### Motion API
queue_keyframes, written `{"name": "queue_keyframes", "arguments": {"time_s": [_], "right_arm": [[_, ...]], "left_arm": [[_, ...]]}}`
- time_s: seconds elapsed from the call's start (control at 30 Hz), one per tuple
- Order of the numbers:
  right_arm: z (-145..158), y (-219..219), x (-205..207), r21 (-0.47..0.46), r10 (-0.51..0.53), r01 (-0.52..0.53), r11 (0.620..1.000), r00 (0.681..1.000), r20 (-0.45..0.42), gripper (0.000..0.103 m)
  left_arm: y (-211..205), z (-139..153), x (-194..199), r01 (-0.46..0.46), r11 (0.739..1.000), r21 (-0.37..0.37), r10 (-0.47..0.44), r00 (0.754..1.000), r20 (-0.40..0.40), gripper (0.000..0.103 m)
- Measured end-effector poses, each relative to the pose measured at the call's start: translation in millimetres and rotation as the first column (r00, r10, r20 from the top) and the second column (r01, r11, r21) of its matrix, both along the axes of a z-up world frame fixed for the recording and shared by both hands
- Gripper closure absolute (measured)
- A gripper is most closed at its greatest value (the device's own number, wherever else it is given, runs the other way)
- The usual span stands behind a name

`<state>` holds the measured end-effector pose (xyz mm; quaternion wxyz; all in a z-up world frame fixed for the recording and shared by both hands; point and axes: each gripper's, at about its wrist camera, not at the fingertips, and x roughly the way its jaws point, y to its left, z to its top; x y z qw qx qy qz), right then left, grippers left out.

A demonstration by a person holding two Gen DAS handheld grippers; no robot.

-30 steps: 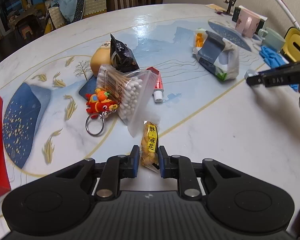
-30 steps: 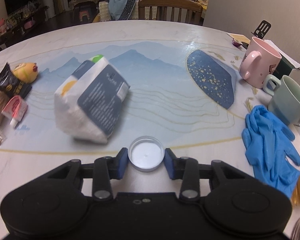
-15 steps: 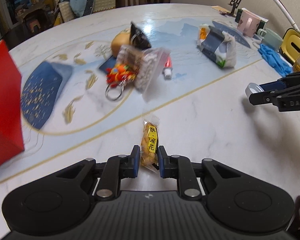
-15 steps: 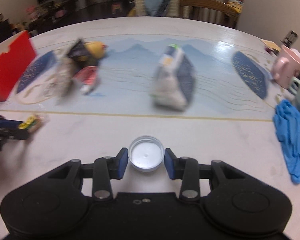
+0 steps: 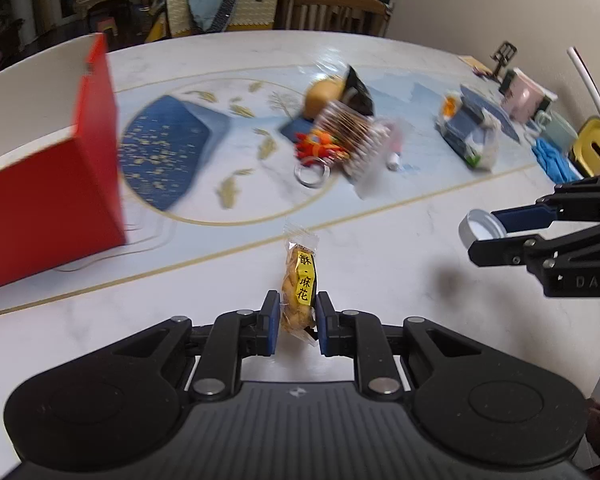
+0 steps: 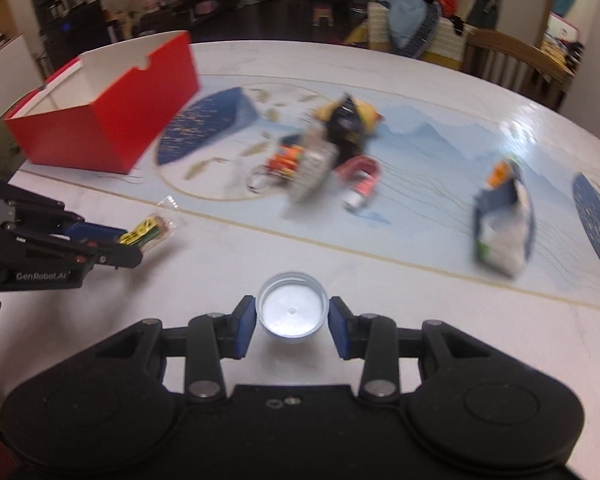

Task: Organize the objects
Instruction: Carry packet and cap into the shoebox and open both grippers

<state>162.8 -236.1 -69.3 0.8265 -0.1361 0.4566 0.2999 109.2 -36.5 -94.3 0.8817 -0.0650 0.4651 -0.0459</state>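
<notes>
My left gripper [image 5: 298,322] is shut on a small clear snack packet [image 5: 300,280] with a yellow label, held above the white table. The same packet [image 6: 150,234] shows at the left in the right wrist view, in the left gripper [image 6: 130,246]. My right gripper [image 6: 293,322] is shut on a white round lid [image 6: 292,312], open side up. That lid [image 5: 476,228] and the right gripper [image 5: 496,232] appear at the right of the left wrist view. An open red box [image 6: 104,120] with a white inside stands at the far left; its side [image 5: 48,196] fills the left of the left wrist view.
A pile lies mid-table: a cotton swab bag [image 5: 352,136], an orange keychain toy [image 5: 316,146], a black packet [image 5: 356,88], a pink tube [image 6: 360,178]. A tissue pack [image 6: 504,224] lies to the right. Mugs [image 5: 528,96] and blue gloves [image 5: 552,160] sit at the far right edge.
Both grippers have swung left across the table with the packet and the lid still held. The red box has come into view and closer; the tissue pack has slid off to the right.
</notes>
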Motion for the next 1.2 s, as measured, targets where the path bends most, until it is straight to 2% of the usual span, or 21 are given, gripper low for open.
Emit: {"name": "queue_keyframes", "arguments": {"time_s": [0.5, 0.8, 1.2], "right_arm": [[42, 98, -3, 0.010, 0.078, -0.079, 0.997, 0.994, 0.077, 0.065], [62, 158, -2, 0.017, 0.127, -0.130, 0.991, 0.984, 0.127, 0.065], [69, 243, 5, -0.014, 0.204, -0.205, 0.979, 0.964, 0.167, 0.065]], "left_arm": [[90, 44, -22, -0.047, 0.999, -0.007, 0.047, 0.997, 0.069, 0.085], [130, 71, -33, -0.025, 1.000, 0.004, 0.024, 0.992, 0.128, 0.085], [195, 82, -33, -0.058, 0.998, 0.026, 0.054, 0.988, 0.148, 0.085]]}}
